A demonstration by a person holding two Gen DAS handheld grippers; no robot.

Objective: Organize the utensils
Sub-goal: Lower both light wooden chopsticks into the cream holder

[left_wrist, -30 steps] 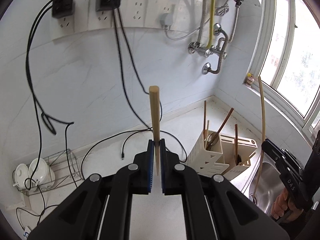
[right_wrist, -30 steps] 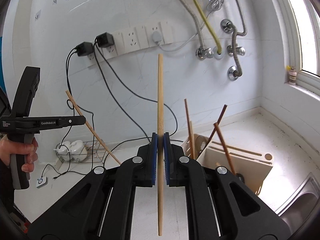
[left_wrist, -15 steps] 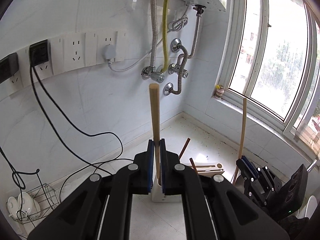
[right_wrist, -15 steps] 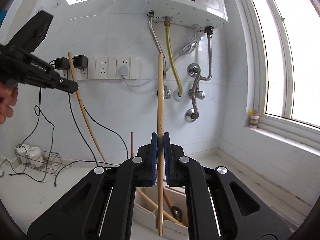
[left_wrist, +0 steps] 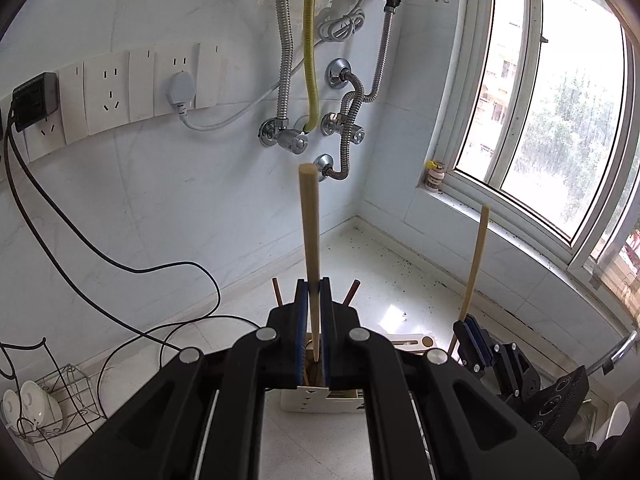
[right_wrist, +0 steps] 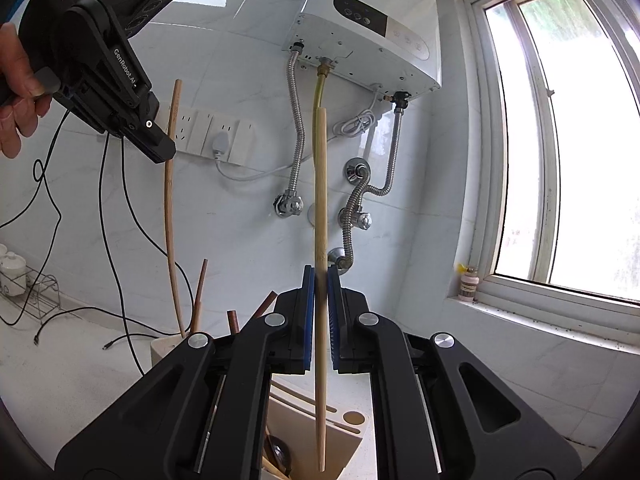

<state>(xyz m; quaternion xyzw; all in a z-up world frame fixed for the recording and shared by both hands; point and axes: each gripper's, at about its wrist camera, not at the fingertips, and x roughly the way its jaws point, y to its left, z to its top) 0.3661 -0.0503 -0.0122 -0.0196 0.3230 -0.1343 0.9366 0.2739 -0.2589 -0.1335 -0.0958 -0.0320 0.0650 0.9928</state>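
Several utensils already stand in my holder (left_wrist: 320, 398). Left gripper (left_wrist: 314, 340) and right gripper (right_wrist: 319, 320) each clamp a chopstick (left_wrist: 310, 240) above it (neither dropped yet).

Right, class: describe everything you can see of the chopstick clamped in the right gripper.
The chopstick is a long, slim, pale bamboo-looking stick, plain and unmarked. It stands almost upright, clamped about midway between the blue pads of the right gripper, which is shut on it. Its upper end rises in front of the yellow hose under the water heater; its lower end hangs over the cream utensil holder, seemingly touching nothing but the pads.
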